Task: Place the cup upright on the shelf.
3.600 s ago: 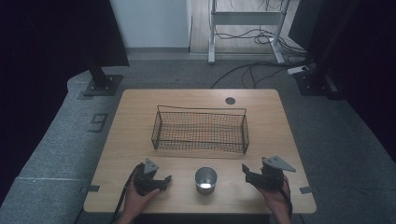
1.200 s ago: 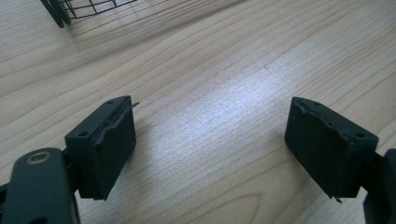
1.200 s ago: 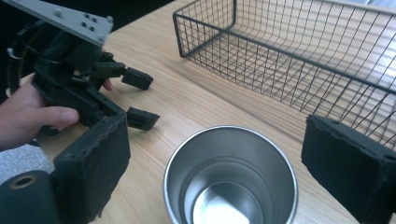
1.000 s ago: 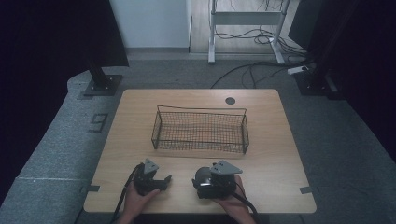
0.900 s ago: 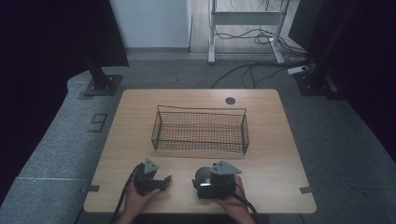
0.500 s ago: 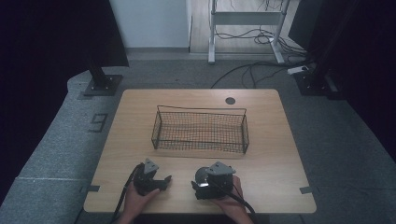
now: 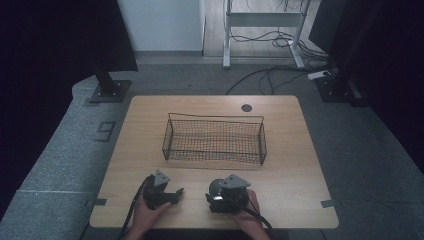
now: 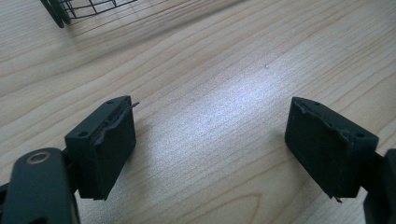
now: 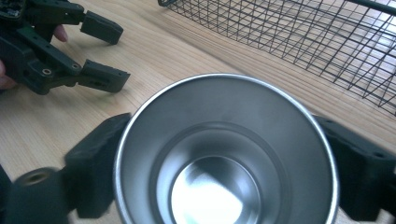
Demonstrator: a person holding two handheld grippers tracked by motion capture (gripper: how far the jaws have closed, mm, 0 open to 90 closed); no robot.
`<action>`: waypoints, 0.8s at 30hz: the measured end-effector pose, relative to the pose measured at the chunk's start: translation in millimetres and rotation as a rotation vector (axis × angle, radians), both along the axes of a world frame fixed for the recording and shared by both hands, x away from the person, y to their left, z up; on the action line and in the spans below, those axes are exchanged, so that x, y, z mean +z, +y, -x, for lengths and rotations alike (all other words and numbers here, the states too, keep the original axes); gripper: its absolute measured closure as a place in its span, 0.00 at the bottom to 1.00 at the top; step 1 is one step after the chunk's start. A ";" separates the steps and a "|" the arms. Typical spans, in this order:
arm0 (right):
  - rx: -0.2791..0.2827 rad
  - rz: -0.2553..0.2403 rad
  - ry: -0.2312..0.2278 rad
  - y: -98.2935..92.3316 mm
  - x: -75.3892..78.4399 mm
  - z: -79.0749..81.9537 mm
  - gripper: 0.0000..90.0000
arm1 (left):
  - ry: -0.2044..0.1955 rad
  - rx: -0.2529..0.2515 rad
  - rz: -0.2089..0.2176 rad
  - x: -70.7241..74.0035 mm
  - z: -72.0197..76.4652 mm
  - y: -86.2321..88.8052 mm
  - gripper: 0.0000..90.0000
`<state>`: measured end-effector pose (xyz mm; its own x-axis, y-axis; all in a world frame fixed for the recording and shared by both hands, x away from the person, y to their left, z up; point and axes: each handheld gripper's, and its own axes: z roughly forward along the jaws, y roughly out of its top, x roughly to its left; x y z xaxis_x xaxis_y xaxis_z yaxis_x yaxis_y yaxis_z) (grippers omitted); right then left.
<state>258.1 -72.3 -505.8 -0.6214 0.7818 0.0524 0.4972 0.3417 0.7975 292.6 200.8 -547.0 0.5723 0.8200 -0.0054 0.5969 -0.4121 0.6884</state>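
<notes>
Right gripper closing on the steel cup near the table's front edge.

In the right gripper view the two black jaws have just been closing and now stand against either side of the metal cup (image 9: 224, 154), clamped on its wall, mouth open toward the camera. From above, the right gripper (image 7: 216, 196) sits at lower centre of the frame; the left gripper (image 7: 175, 194) rests lower left, its fingers (image 8: 105, 144) spread wide over bare wood, nothing between them. The wire basket (image 7: 214, 140) stands at mid-frame, beyond both, on the table (image 7: 300, 165). This looks like the grasp step; next, probably, a lift clear of the wood and a carry toward the basket.
</notes>
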 end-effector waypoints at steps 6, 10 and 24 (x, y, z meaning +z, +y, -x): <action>0.021 0.014 -0.018 0.2 0.5 1.1 0.15 | 0.000 0.000 0.000 0.0 0.0 0.0 0.18; 0.049 0.025 -0.023 0.8 1.4 1.3 0.15 | 0.000 0.000 0.000 0.0 0.0 0.0 0.18; 0.056 -0.027 -0.071 -9.1 15.7 3.8 0.15 | 0.000 0.000 0.000 0.0 0.0 0.0 0.18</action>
<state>254.4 -81.4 -490.1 -0.6672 0.7444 0.0279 0.4200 0.3451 0.8393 292.6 200.8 -547.0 0.5722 0.8201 -0.0054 0.5971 -0.4121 0.6883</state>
